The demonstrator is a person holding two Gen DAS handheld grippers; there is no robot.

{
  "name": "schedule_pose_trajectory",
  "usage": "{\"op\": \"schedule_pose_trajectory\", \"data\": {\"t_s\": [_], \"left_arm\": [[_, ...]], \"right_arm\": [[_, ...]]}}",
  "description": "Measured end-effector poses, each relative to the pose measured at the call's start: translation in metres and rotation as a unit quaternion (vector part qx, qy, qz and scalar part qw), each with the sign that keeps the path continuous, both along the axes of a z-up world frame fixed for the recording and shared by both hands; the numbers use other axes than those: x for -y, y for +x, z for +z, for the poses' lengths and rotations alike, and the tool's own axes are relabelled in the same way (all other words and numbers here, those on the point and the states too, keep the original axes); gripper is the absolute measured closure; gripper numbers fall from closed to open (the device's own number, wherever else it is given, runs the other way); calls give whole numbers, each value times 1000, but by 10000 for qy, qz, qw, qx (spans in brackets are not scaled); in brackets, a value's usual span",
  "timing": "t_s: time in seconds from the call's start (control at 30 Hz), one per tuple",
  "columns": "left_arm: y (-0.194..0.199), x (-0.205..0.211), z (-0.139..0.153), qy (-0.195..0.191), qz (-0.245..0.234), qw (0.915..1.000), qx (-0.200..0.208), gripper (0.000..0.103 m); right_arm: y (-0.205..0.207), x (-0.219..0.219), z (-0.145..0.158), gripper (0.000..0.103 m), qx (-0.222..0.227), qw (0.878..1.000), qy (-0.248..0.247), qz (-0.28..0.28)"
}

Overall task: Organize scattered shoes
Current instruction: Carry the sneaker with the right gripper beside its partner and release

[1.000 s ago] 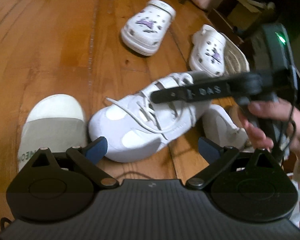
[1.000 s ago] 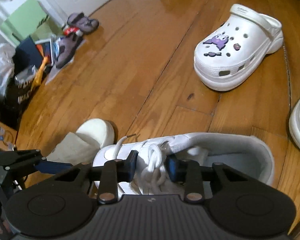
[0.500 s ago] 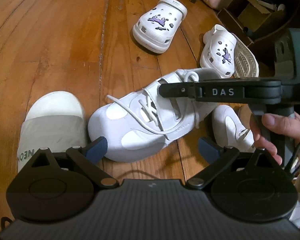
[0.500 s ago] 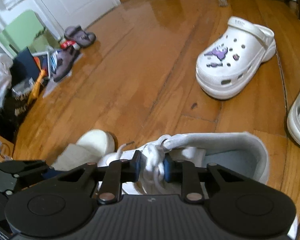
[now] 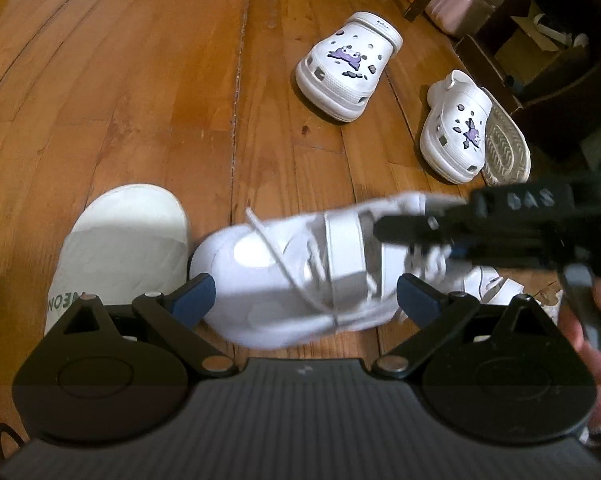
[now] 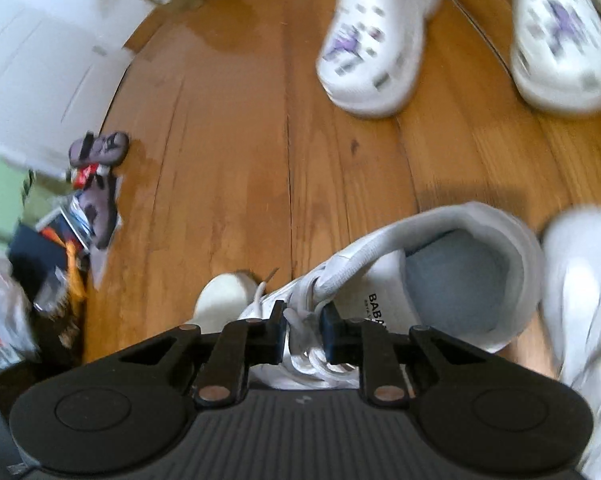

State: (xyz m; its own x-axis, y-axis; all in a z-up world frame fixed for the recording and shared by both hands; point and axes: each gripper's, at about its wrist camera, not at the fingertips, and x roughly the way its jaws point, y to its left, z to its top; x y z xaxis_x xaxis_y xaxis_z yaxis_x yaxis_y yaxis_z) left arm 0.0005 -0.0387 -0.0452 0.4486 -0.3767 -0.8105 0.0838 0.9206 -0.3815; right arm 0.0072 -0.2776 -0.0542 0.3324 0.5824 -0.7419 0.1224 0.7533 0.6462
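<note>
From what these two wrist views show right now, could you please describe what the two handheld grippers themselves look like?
Both are matte black. The left gripper has a ribbed dark-grey body, two round discs, linkage arms with silver rivets and blue pads on its fingers. The right gripper has the same build, with dark blue pads; seen from the side, its finger bears raised letters "DAS". A thin black cable loops at the left view's lower corner. No sleeve shows.

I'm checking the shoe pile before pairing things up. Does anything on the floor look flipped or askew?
Yes. Beside the right-hand white charm-studded clog, a pale shoe lies turned over, its ridged sole showing. The white lace-up sneaker is pinched by its laces in the right tongs.
</note>
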Motion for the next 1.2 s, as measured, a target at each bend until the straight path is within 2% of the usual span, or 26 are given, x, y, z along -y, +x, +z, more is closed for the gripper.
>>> {"op": "schedule_pose_trajectory", "data": {"t_s": [0.1,0.17,0.27,0.3,0.37,0.4,0.47,0.5,0.53,0.57,0.6,0.63,0.67,0.7,0.73,0.77,0.87,0.93,1.0,1.03,1.1,1.13,1.17,1.2], "left_arm": [[-3,4,7,156,-131,9996,173,4],[-4,8,10,263,-211,9992,227,4],[-5,13,9,312,-303,9989,190,4],[-5,14,9,321,-317,9988,170,4],[-5,15,7,347,-329,9988,133,4],[-4,15,6,357,-326,9988,111,4],[-4,14,5,361,-285,9989,66,4],[-4,13,4,363,-265,9990,43,4],[-4,12,4,365,-245,9990,21,4],[-4,12,3,366,-224,9991,-2,4],[-3,11,2,368,-204,9991,-24,4],[-3,10,1,369,-168,9992,-56,4],[-2,8,0,370,-110,9992,-101,4],[-1,6,-1,362,-52,9992,-147,4],[0,5,-3,347,-15,9992,-189,4],[0,5,-4,338,-8,9992,-220,4],[2,4,-9,323,23,9990,-314,4],[2,5,-11,322,31,9989,-345,4],[3,5,-12,319,29,9988,-359,4],[3,6,-12,313,19,9989,-360,4],[3,6,-12,305,7,9989,-366,4],[3,6,-12,306,0,9989,-366,4],[3,6,-12,307,-12,9989,-358,4],[3,7,-12,308,-24,9989,-350,4]], "right_arm": [[-10,14,-4,89,-165,9989,253,-367],[-18,22,-6,93,-242,9970,417,-600],[-32,40,-3,93,-339,9895,790,-1160],[-34,43,1,93,-323,9893,809,-1169],[-36,43,12,92,-60,9931,469,-1074],[-37,41,23,91,321,9958,126,-853],[-42,39,40,78,913,9931,-403,-623],[-45,33,51,57,1277,9869,-950,-267],[-46,30,55,27,1472,9814,-1228,-72],[-49,21,59,16,1883,9632,-1863,469],[-50,12,56,12,2131,9404,-2487,916],[-50,5,52,14,2340,9117,-3102,1338],[-49,-1,43,17,2337,8835,-3732,1599],[-46,-4,32,20,2237,8633,-4130,1845],[-44,-4,23,22,2152,8577,-4180,2080],[-44,-4,21,23,2145,8584,-4138,2142],[-42,-8,8,27,2158,8687,-3701,2487],[-42,-15,2,27,2277,8627,-3595,2731],[-39,-31,-6,27,2459,8376,-3694,3187],[-39,-37,-8,30,2480,8291,-3749,3325],[-31,-50,-20,30,2652,7939,-4037,3694],[-29,-52,-21,31,2688,7893,-4046,3755],[-24,-50,-22,33,2699,7933,-3946,3769],[-19,-44,-22,45,2487,8177,-3713,3628]]}}
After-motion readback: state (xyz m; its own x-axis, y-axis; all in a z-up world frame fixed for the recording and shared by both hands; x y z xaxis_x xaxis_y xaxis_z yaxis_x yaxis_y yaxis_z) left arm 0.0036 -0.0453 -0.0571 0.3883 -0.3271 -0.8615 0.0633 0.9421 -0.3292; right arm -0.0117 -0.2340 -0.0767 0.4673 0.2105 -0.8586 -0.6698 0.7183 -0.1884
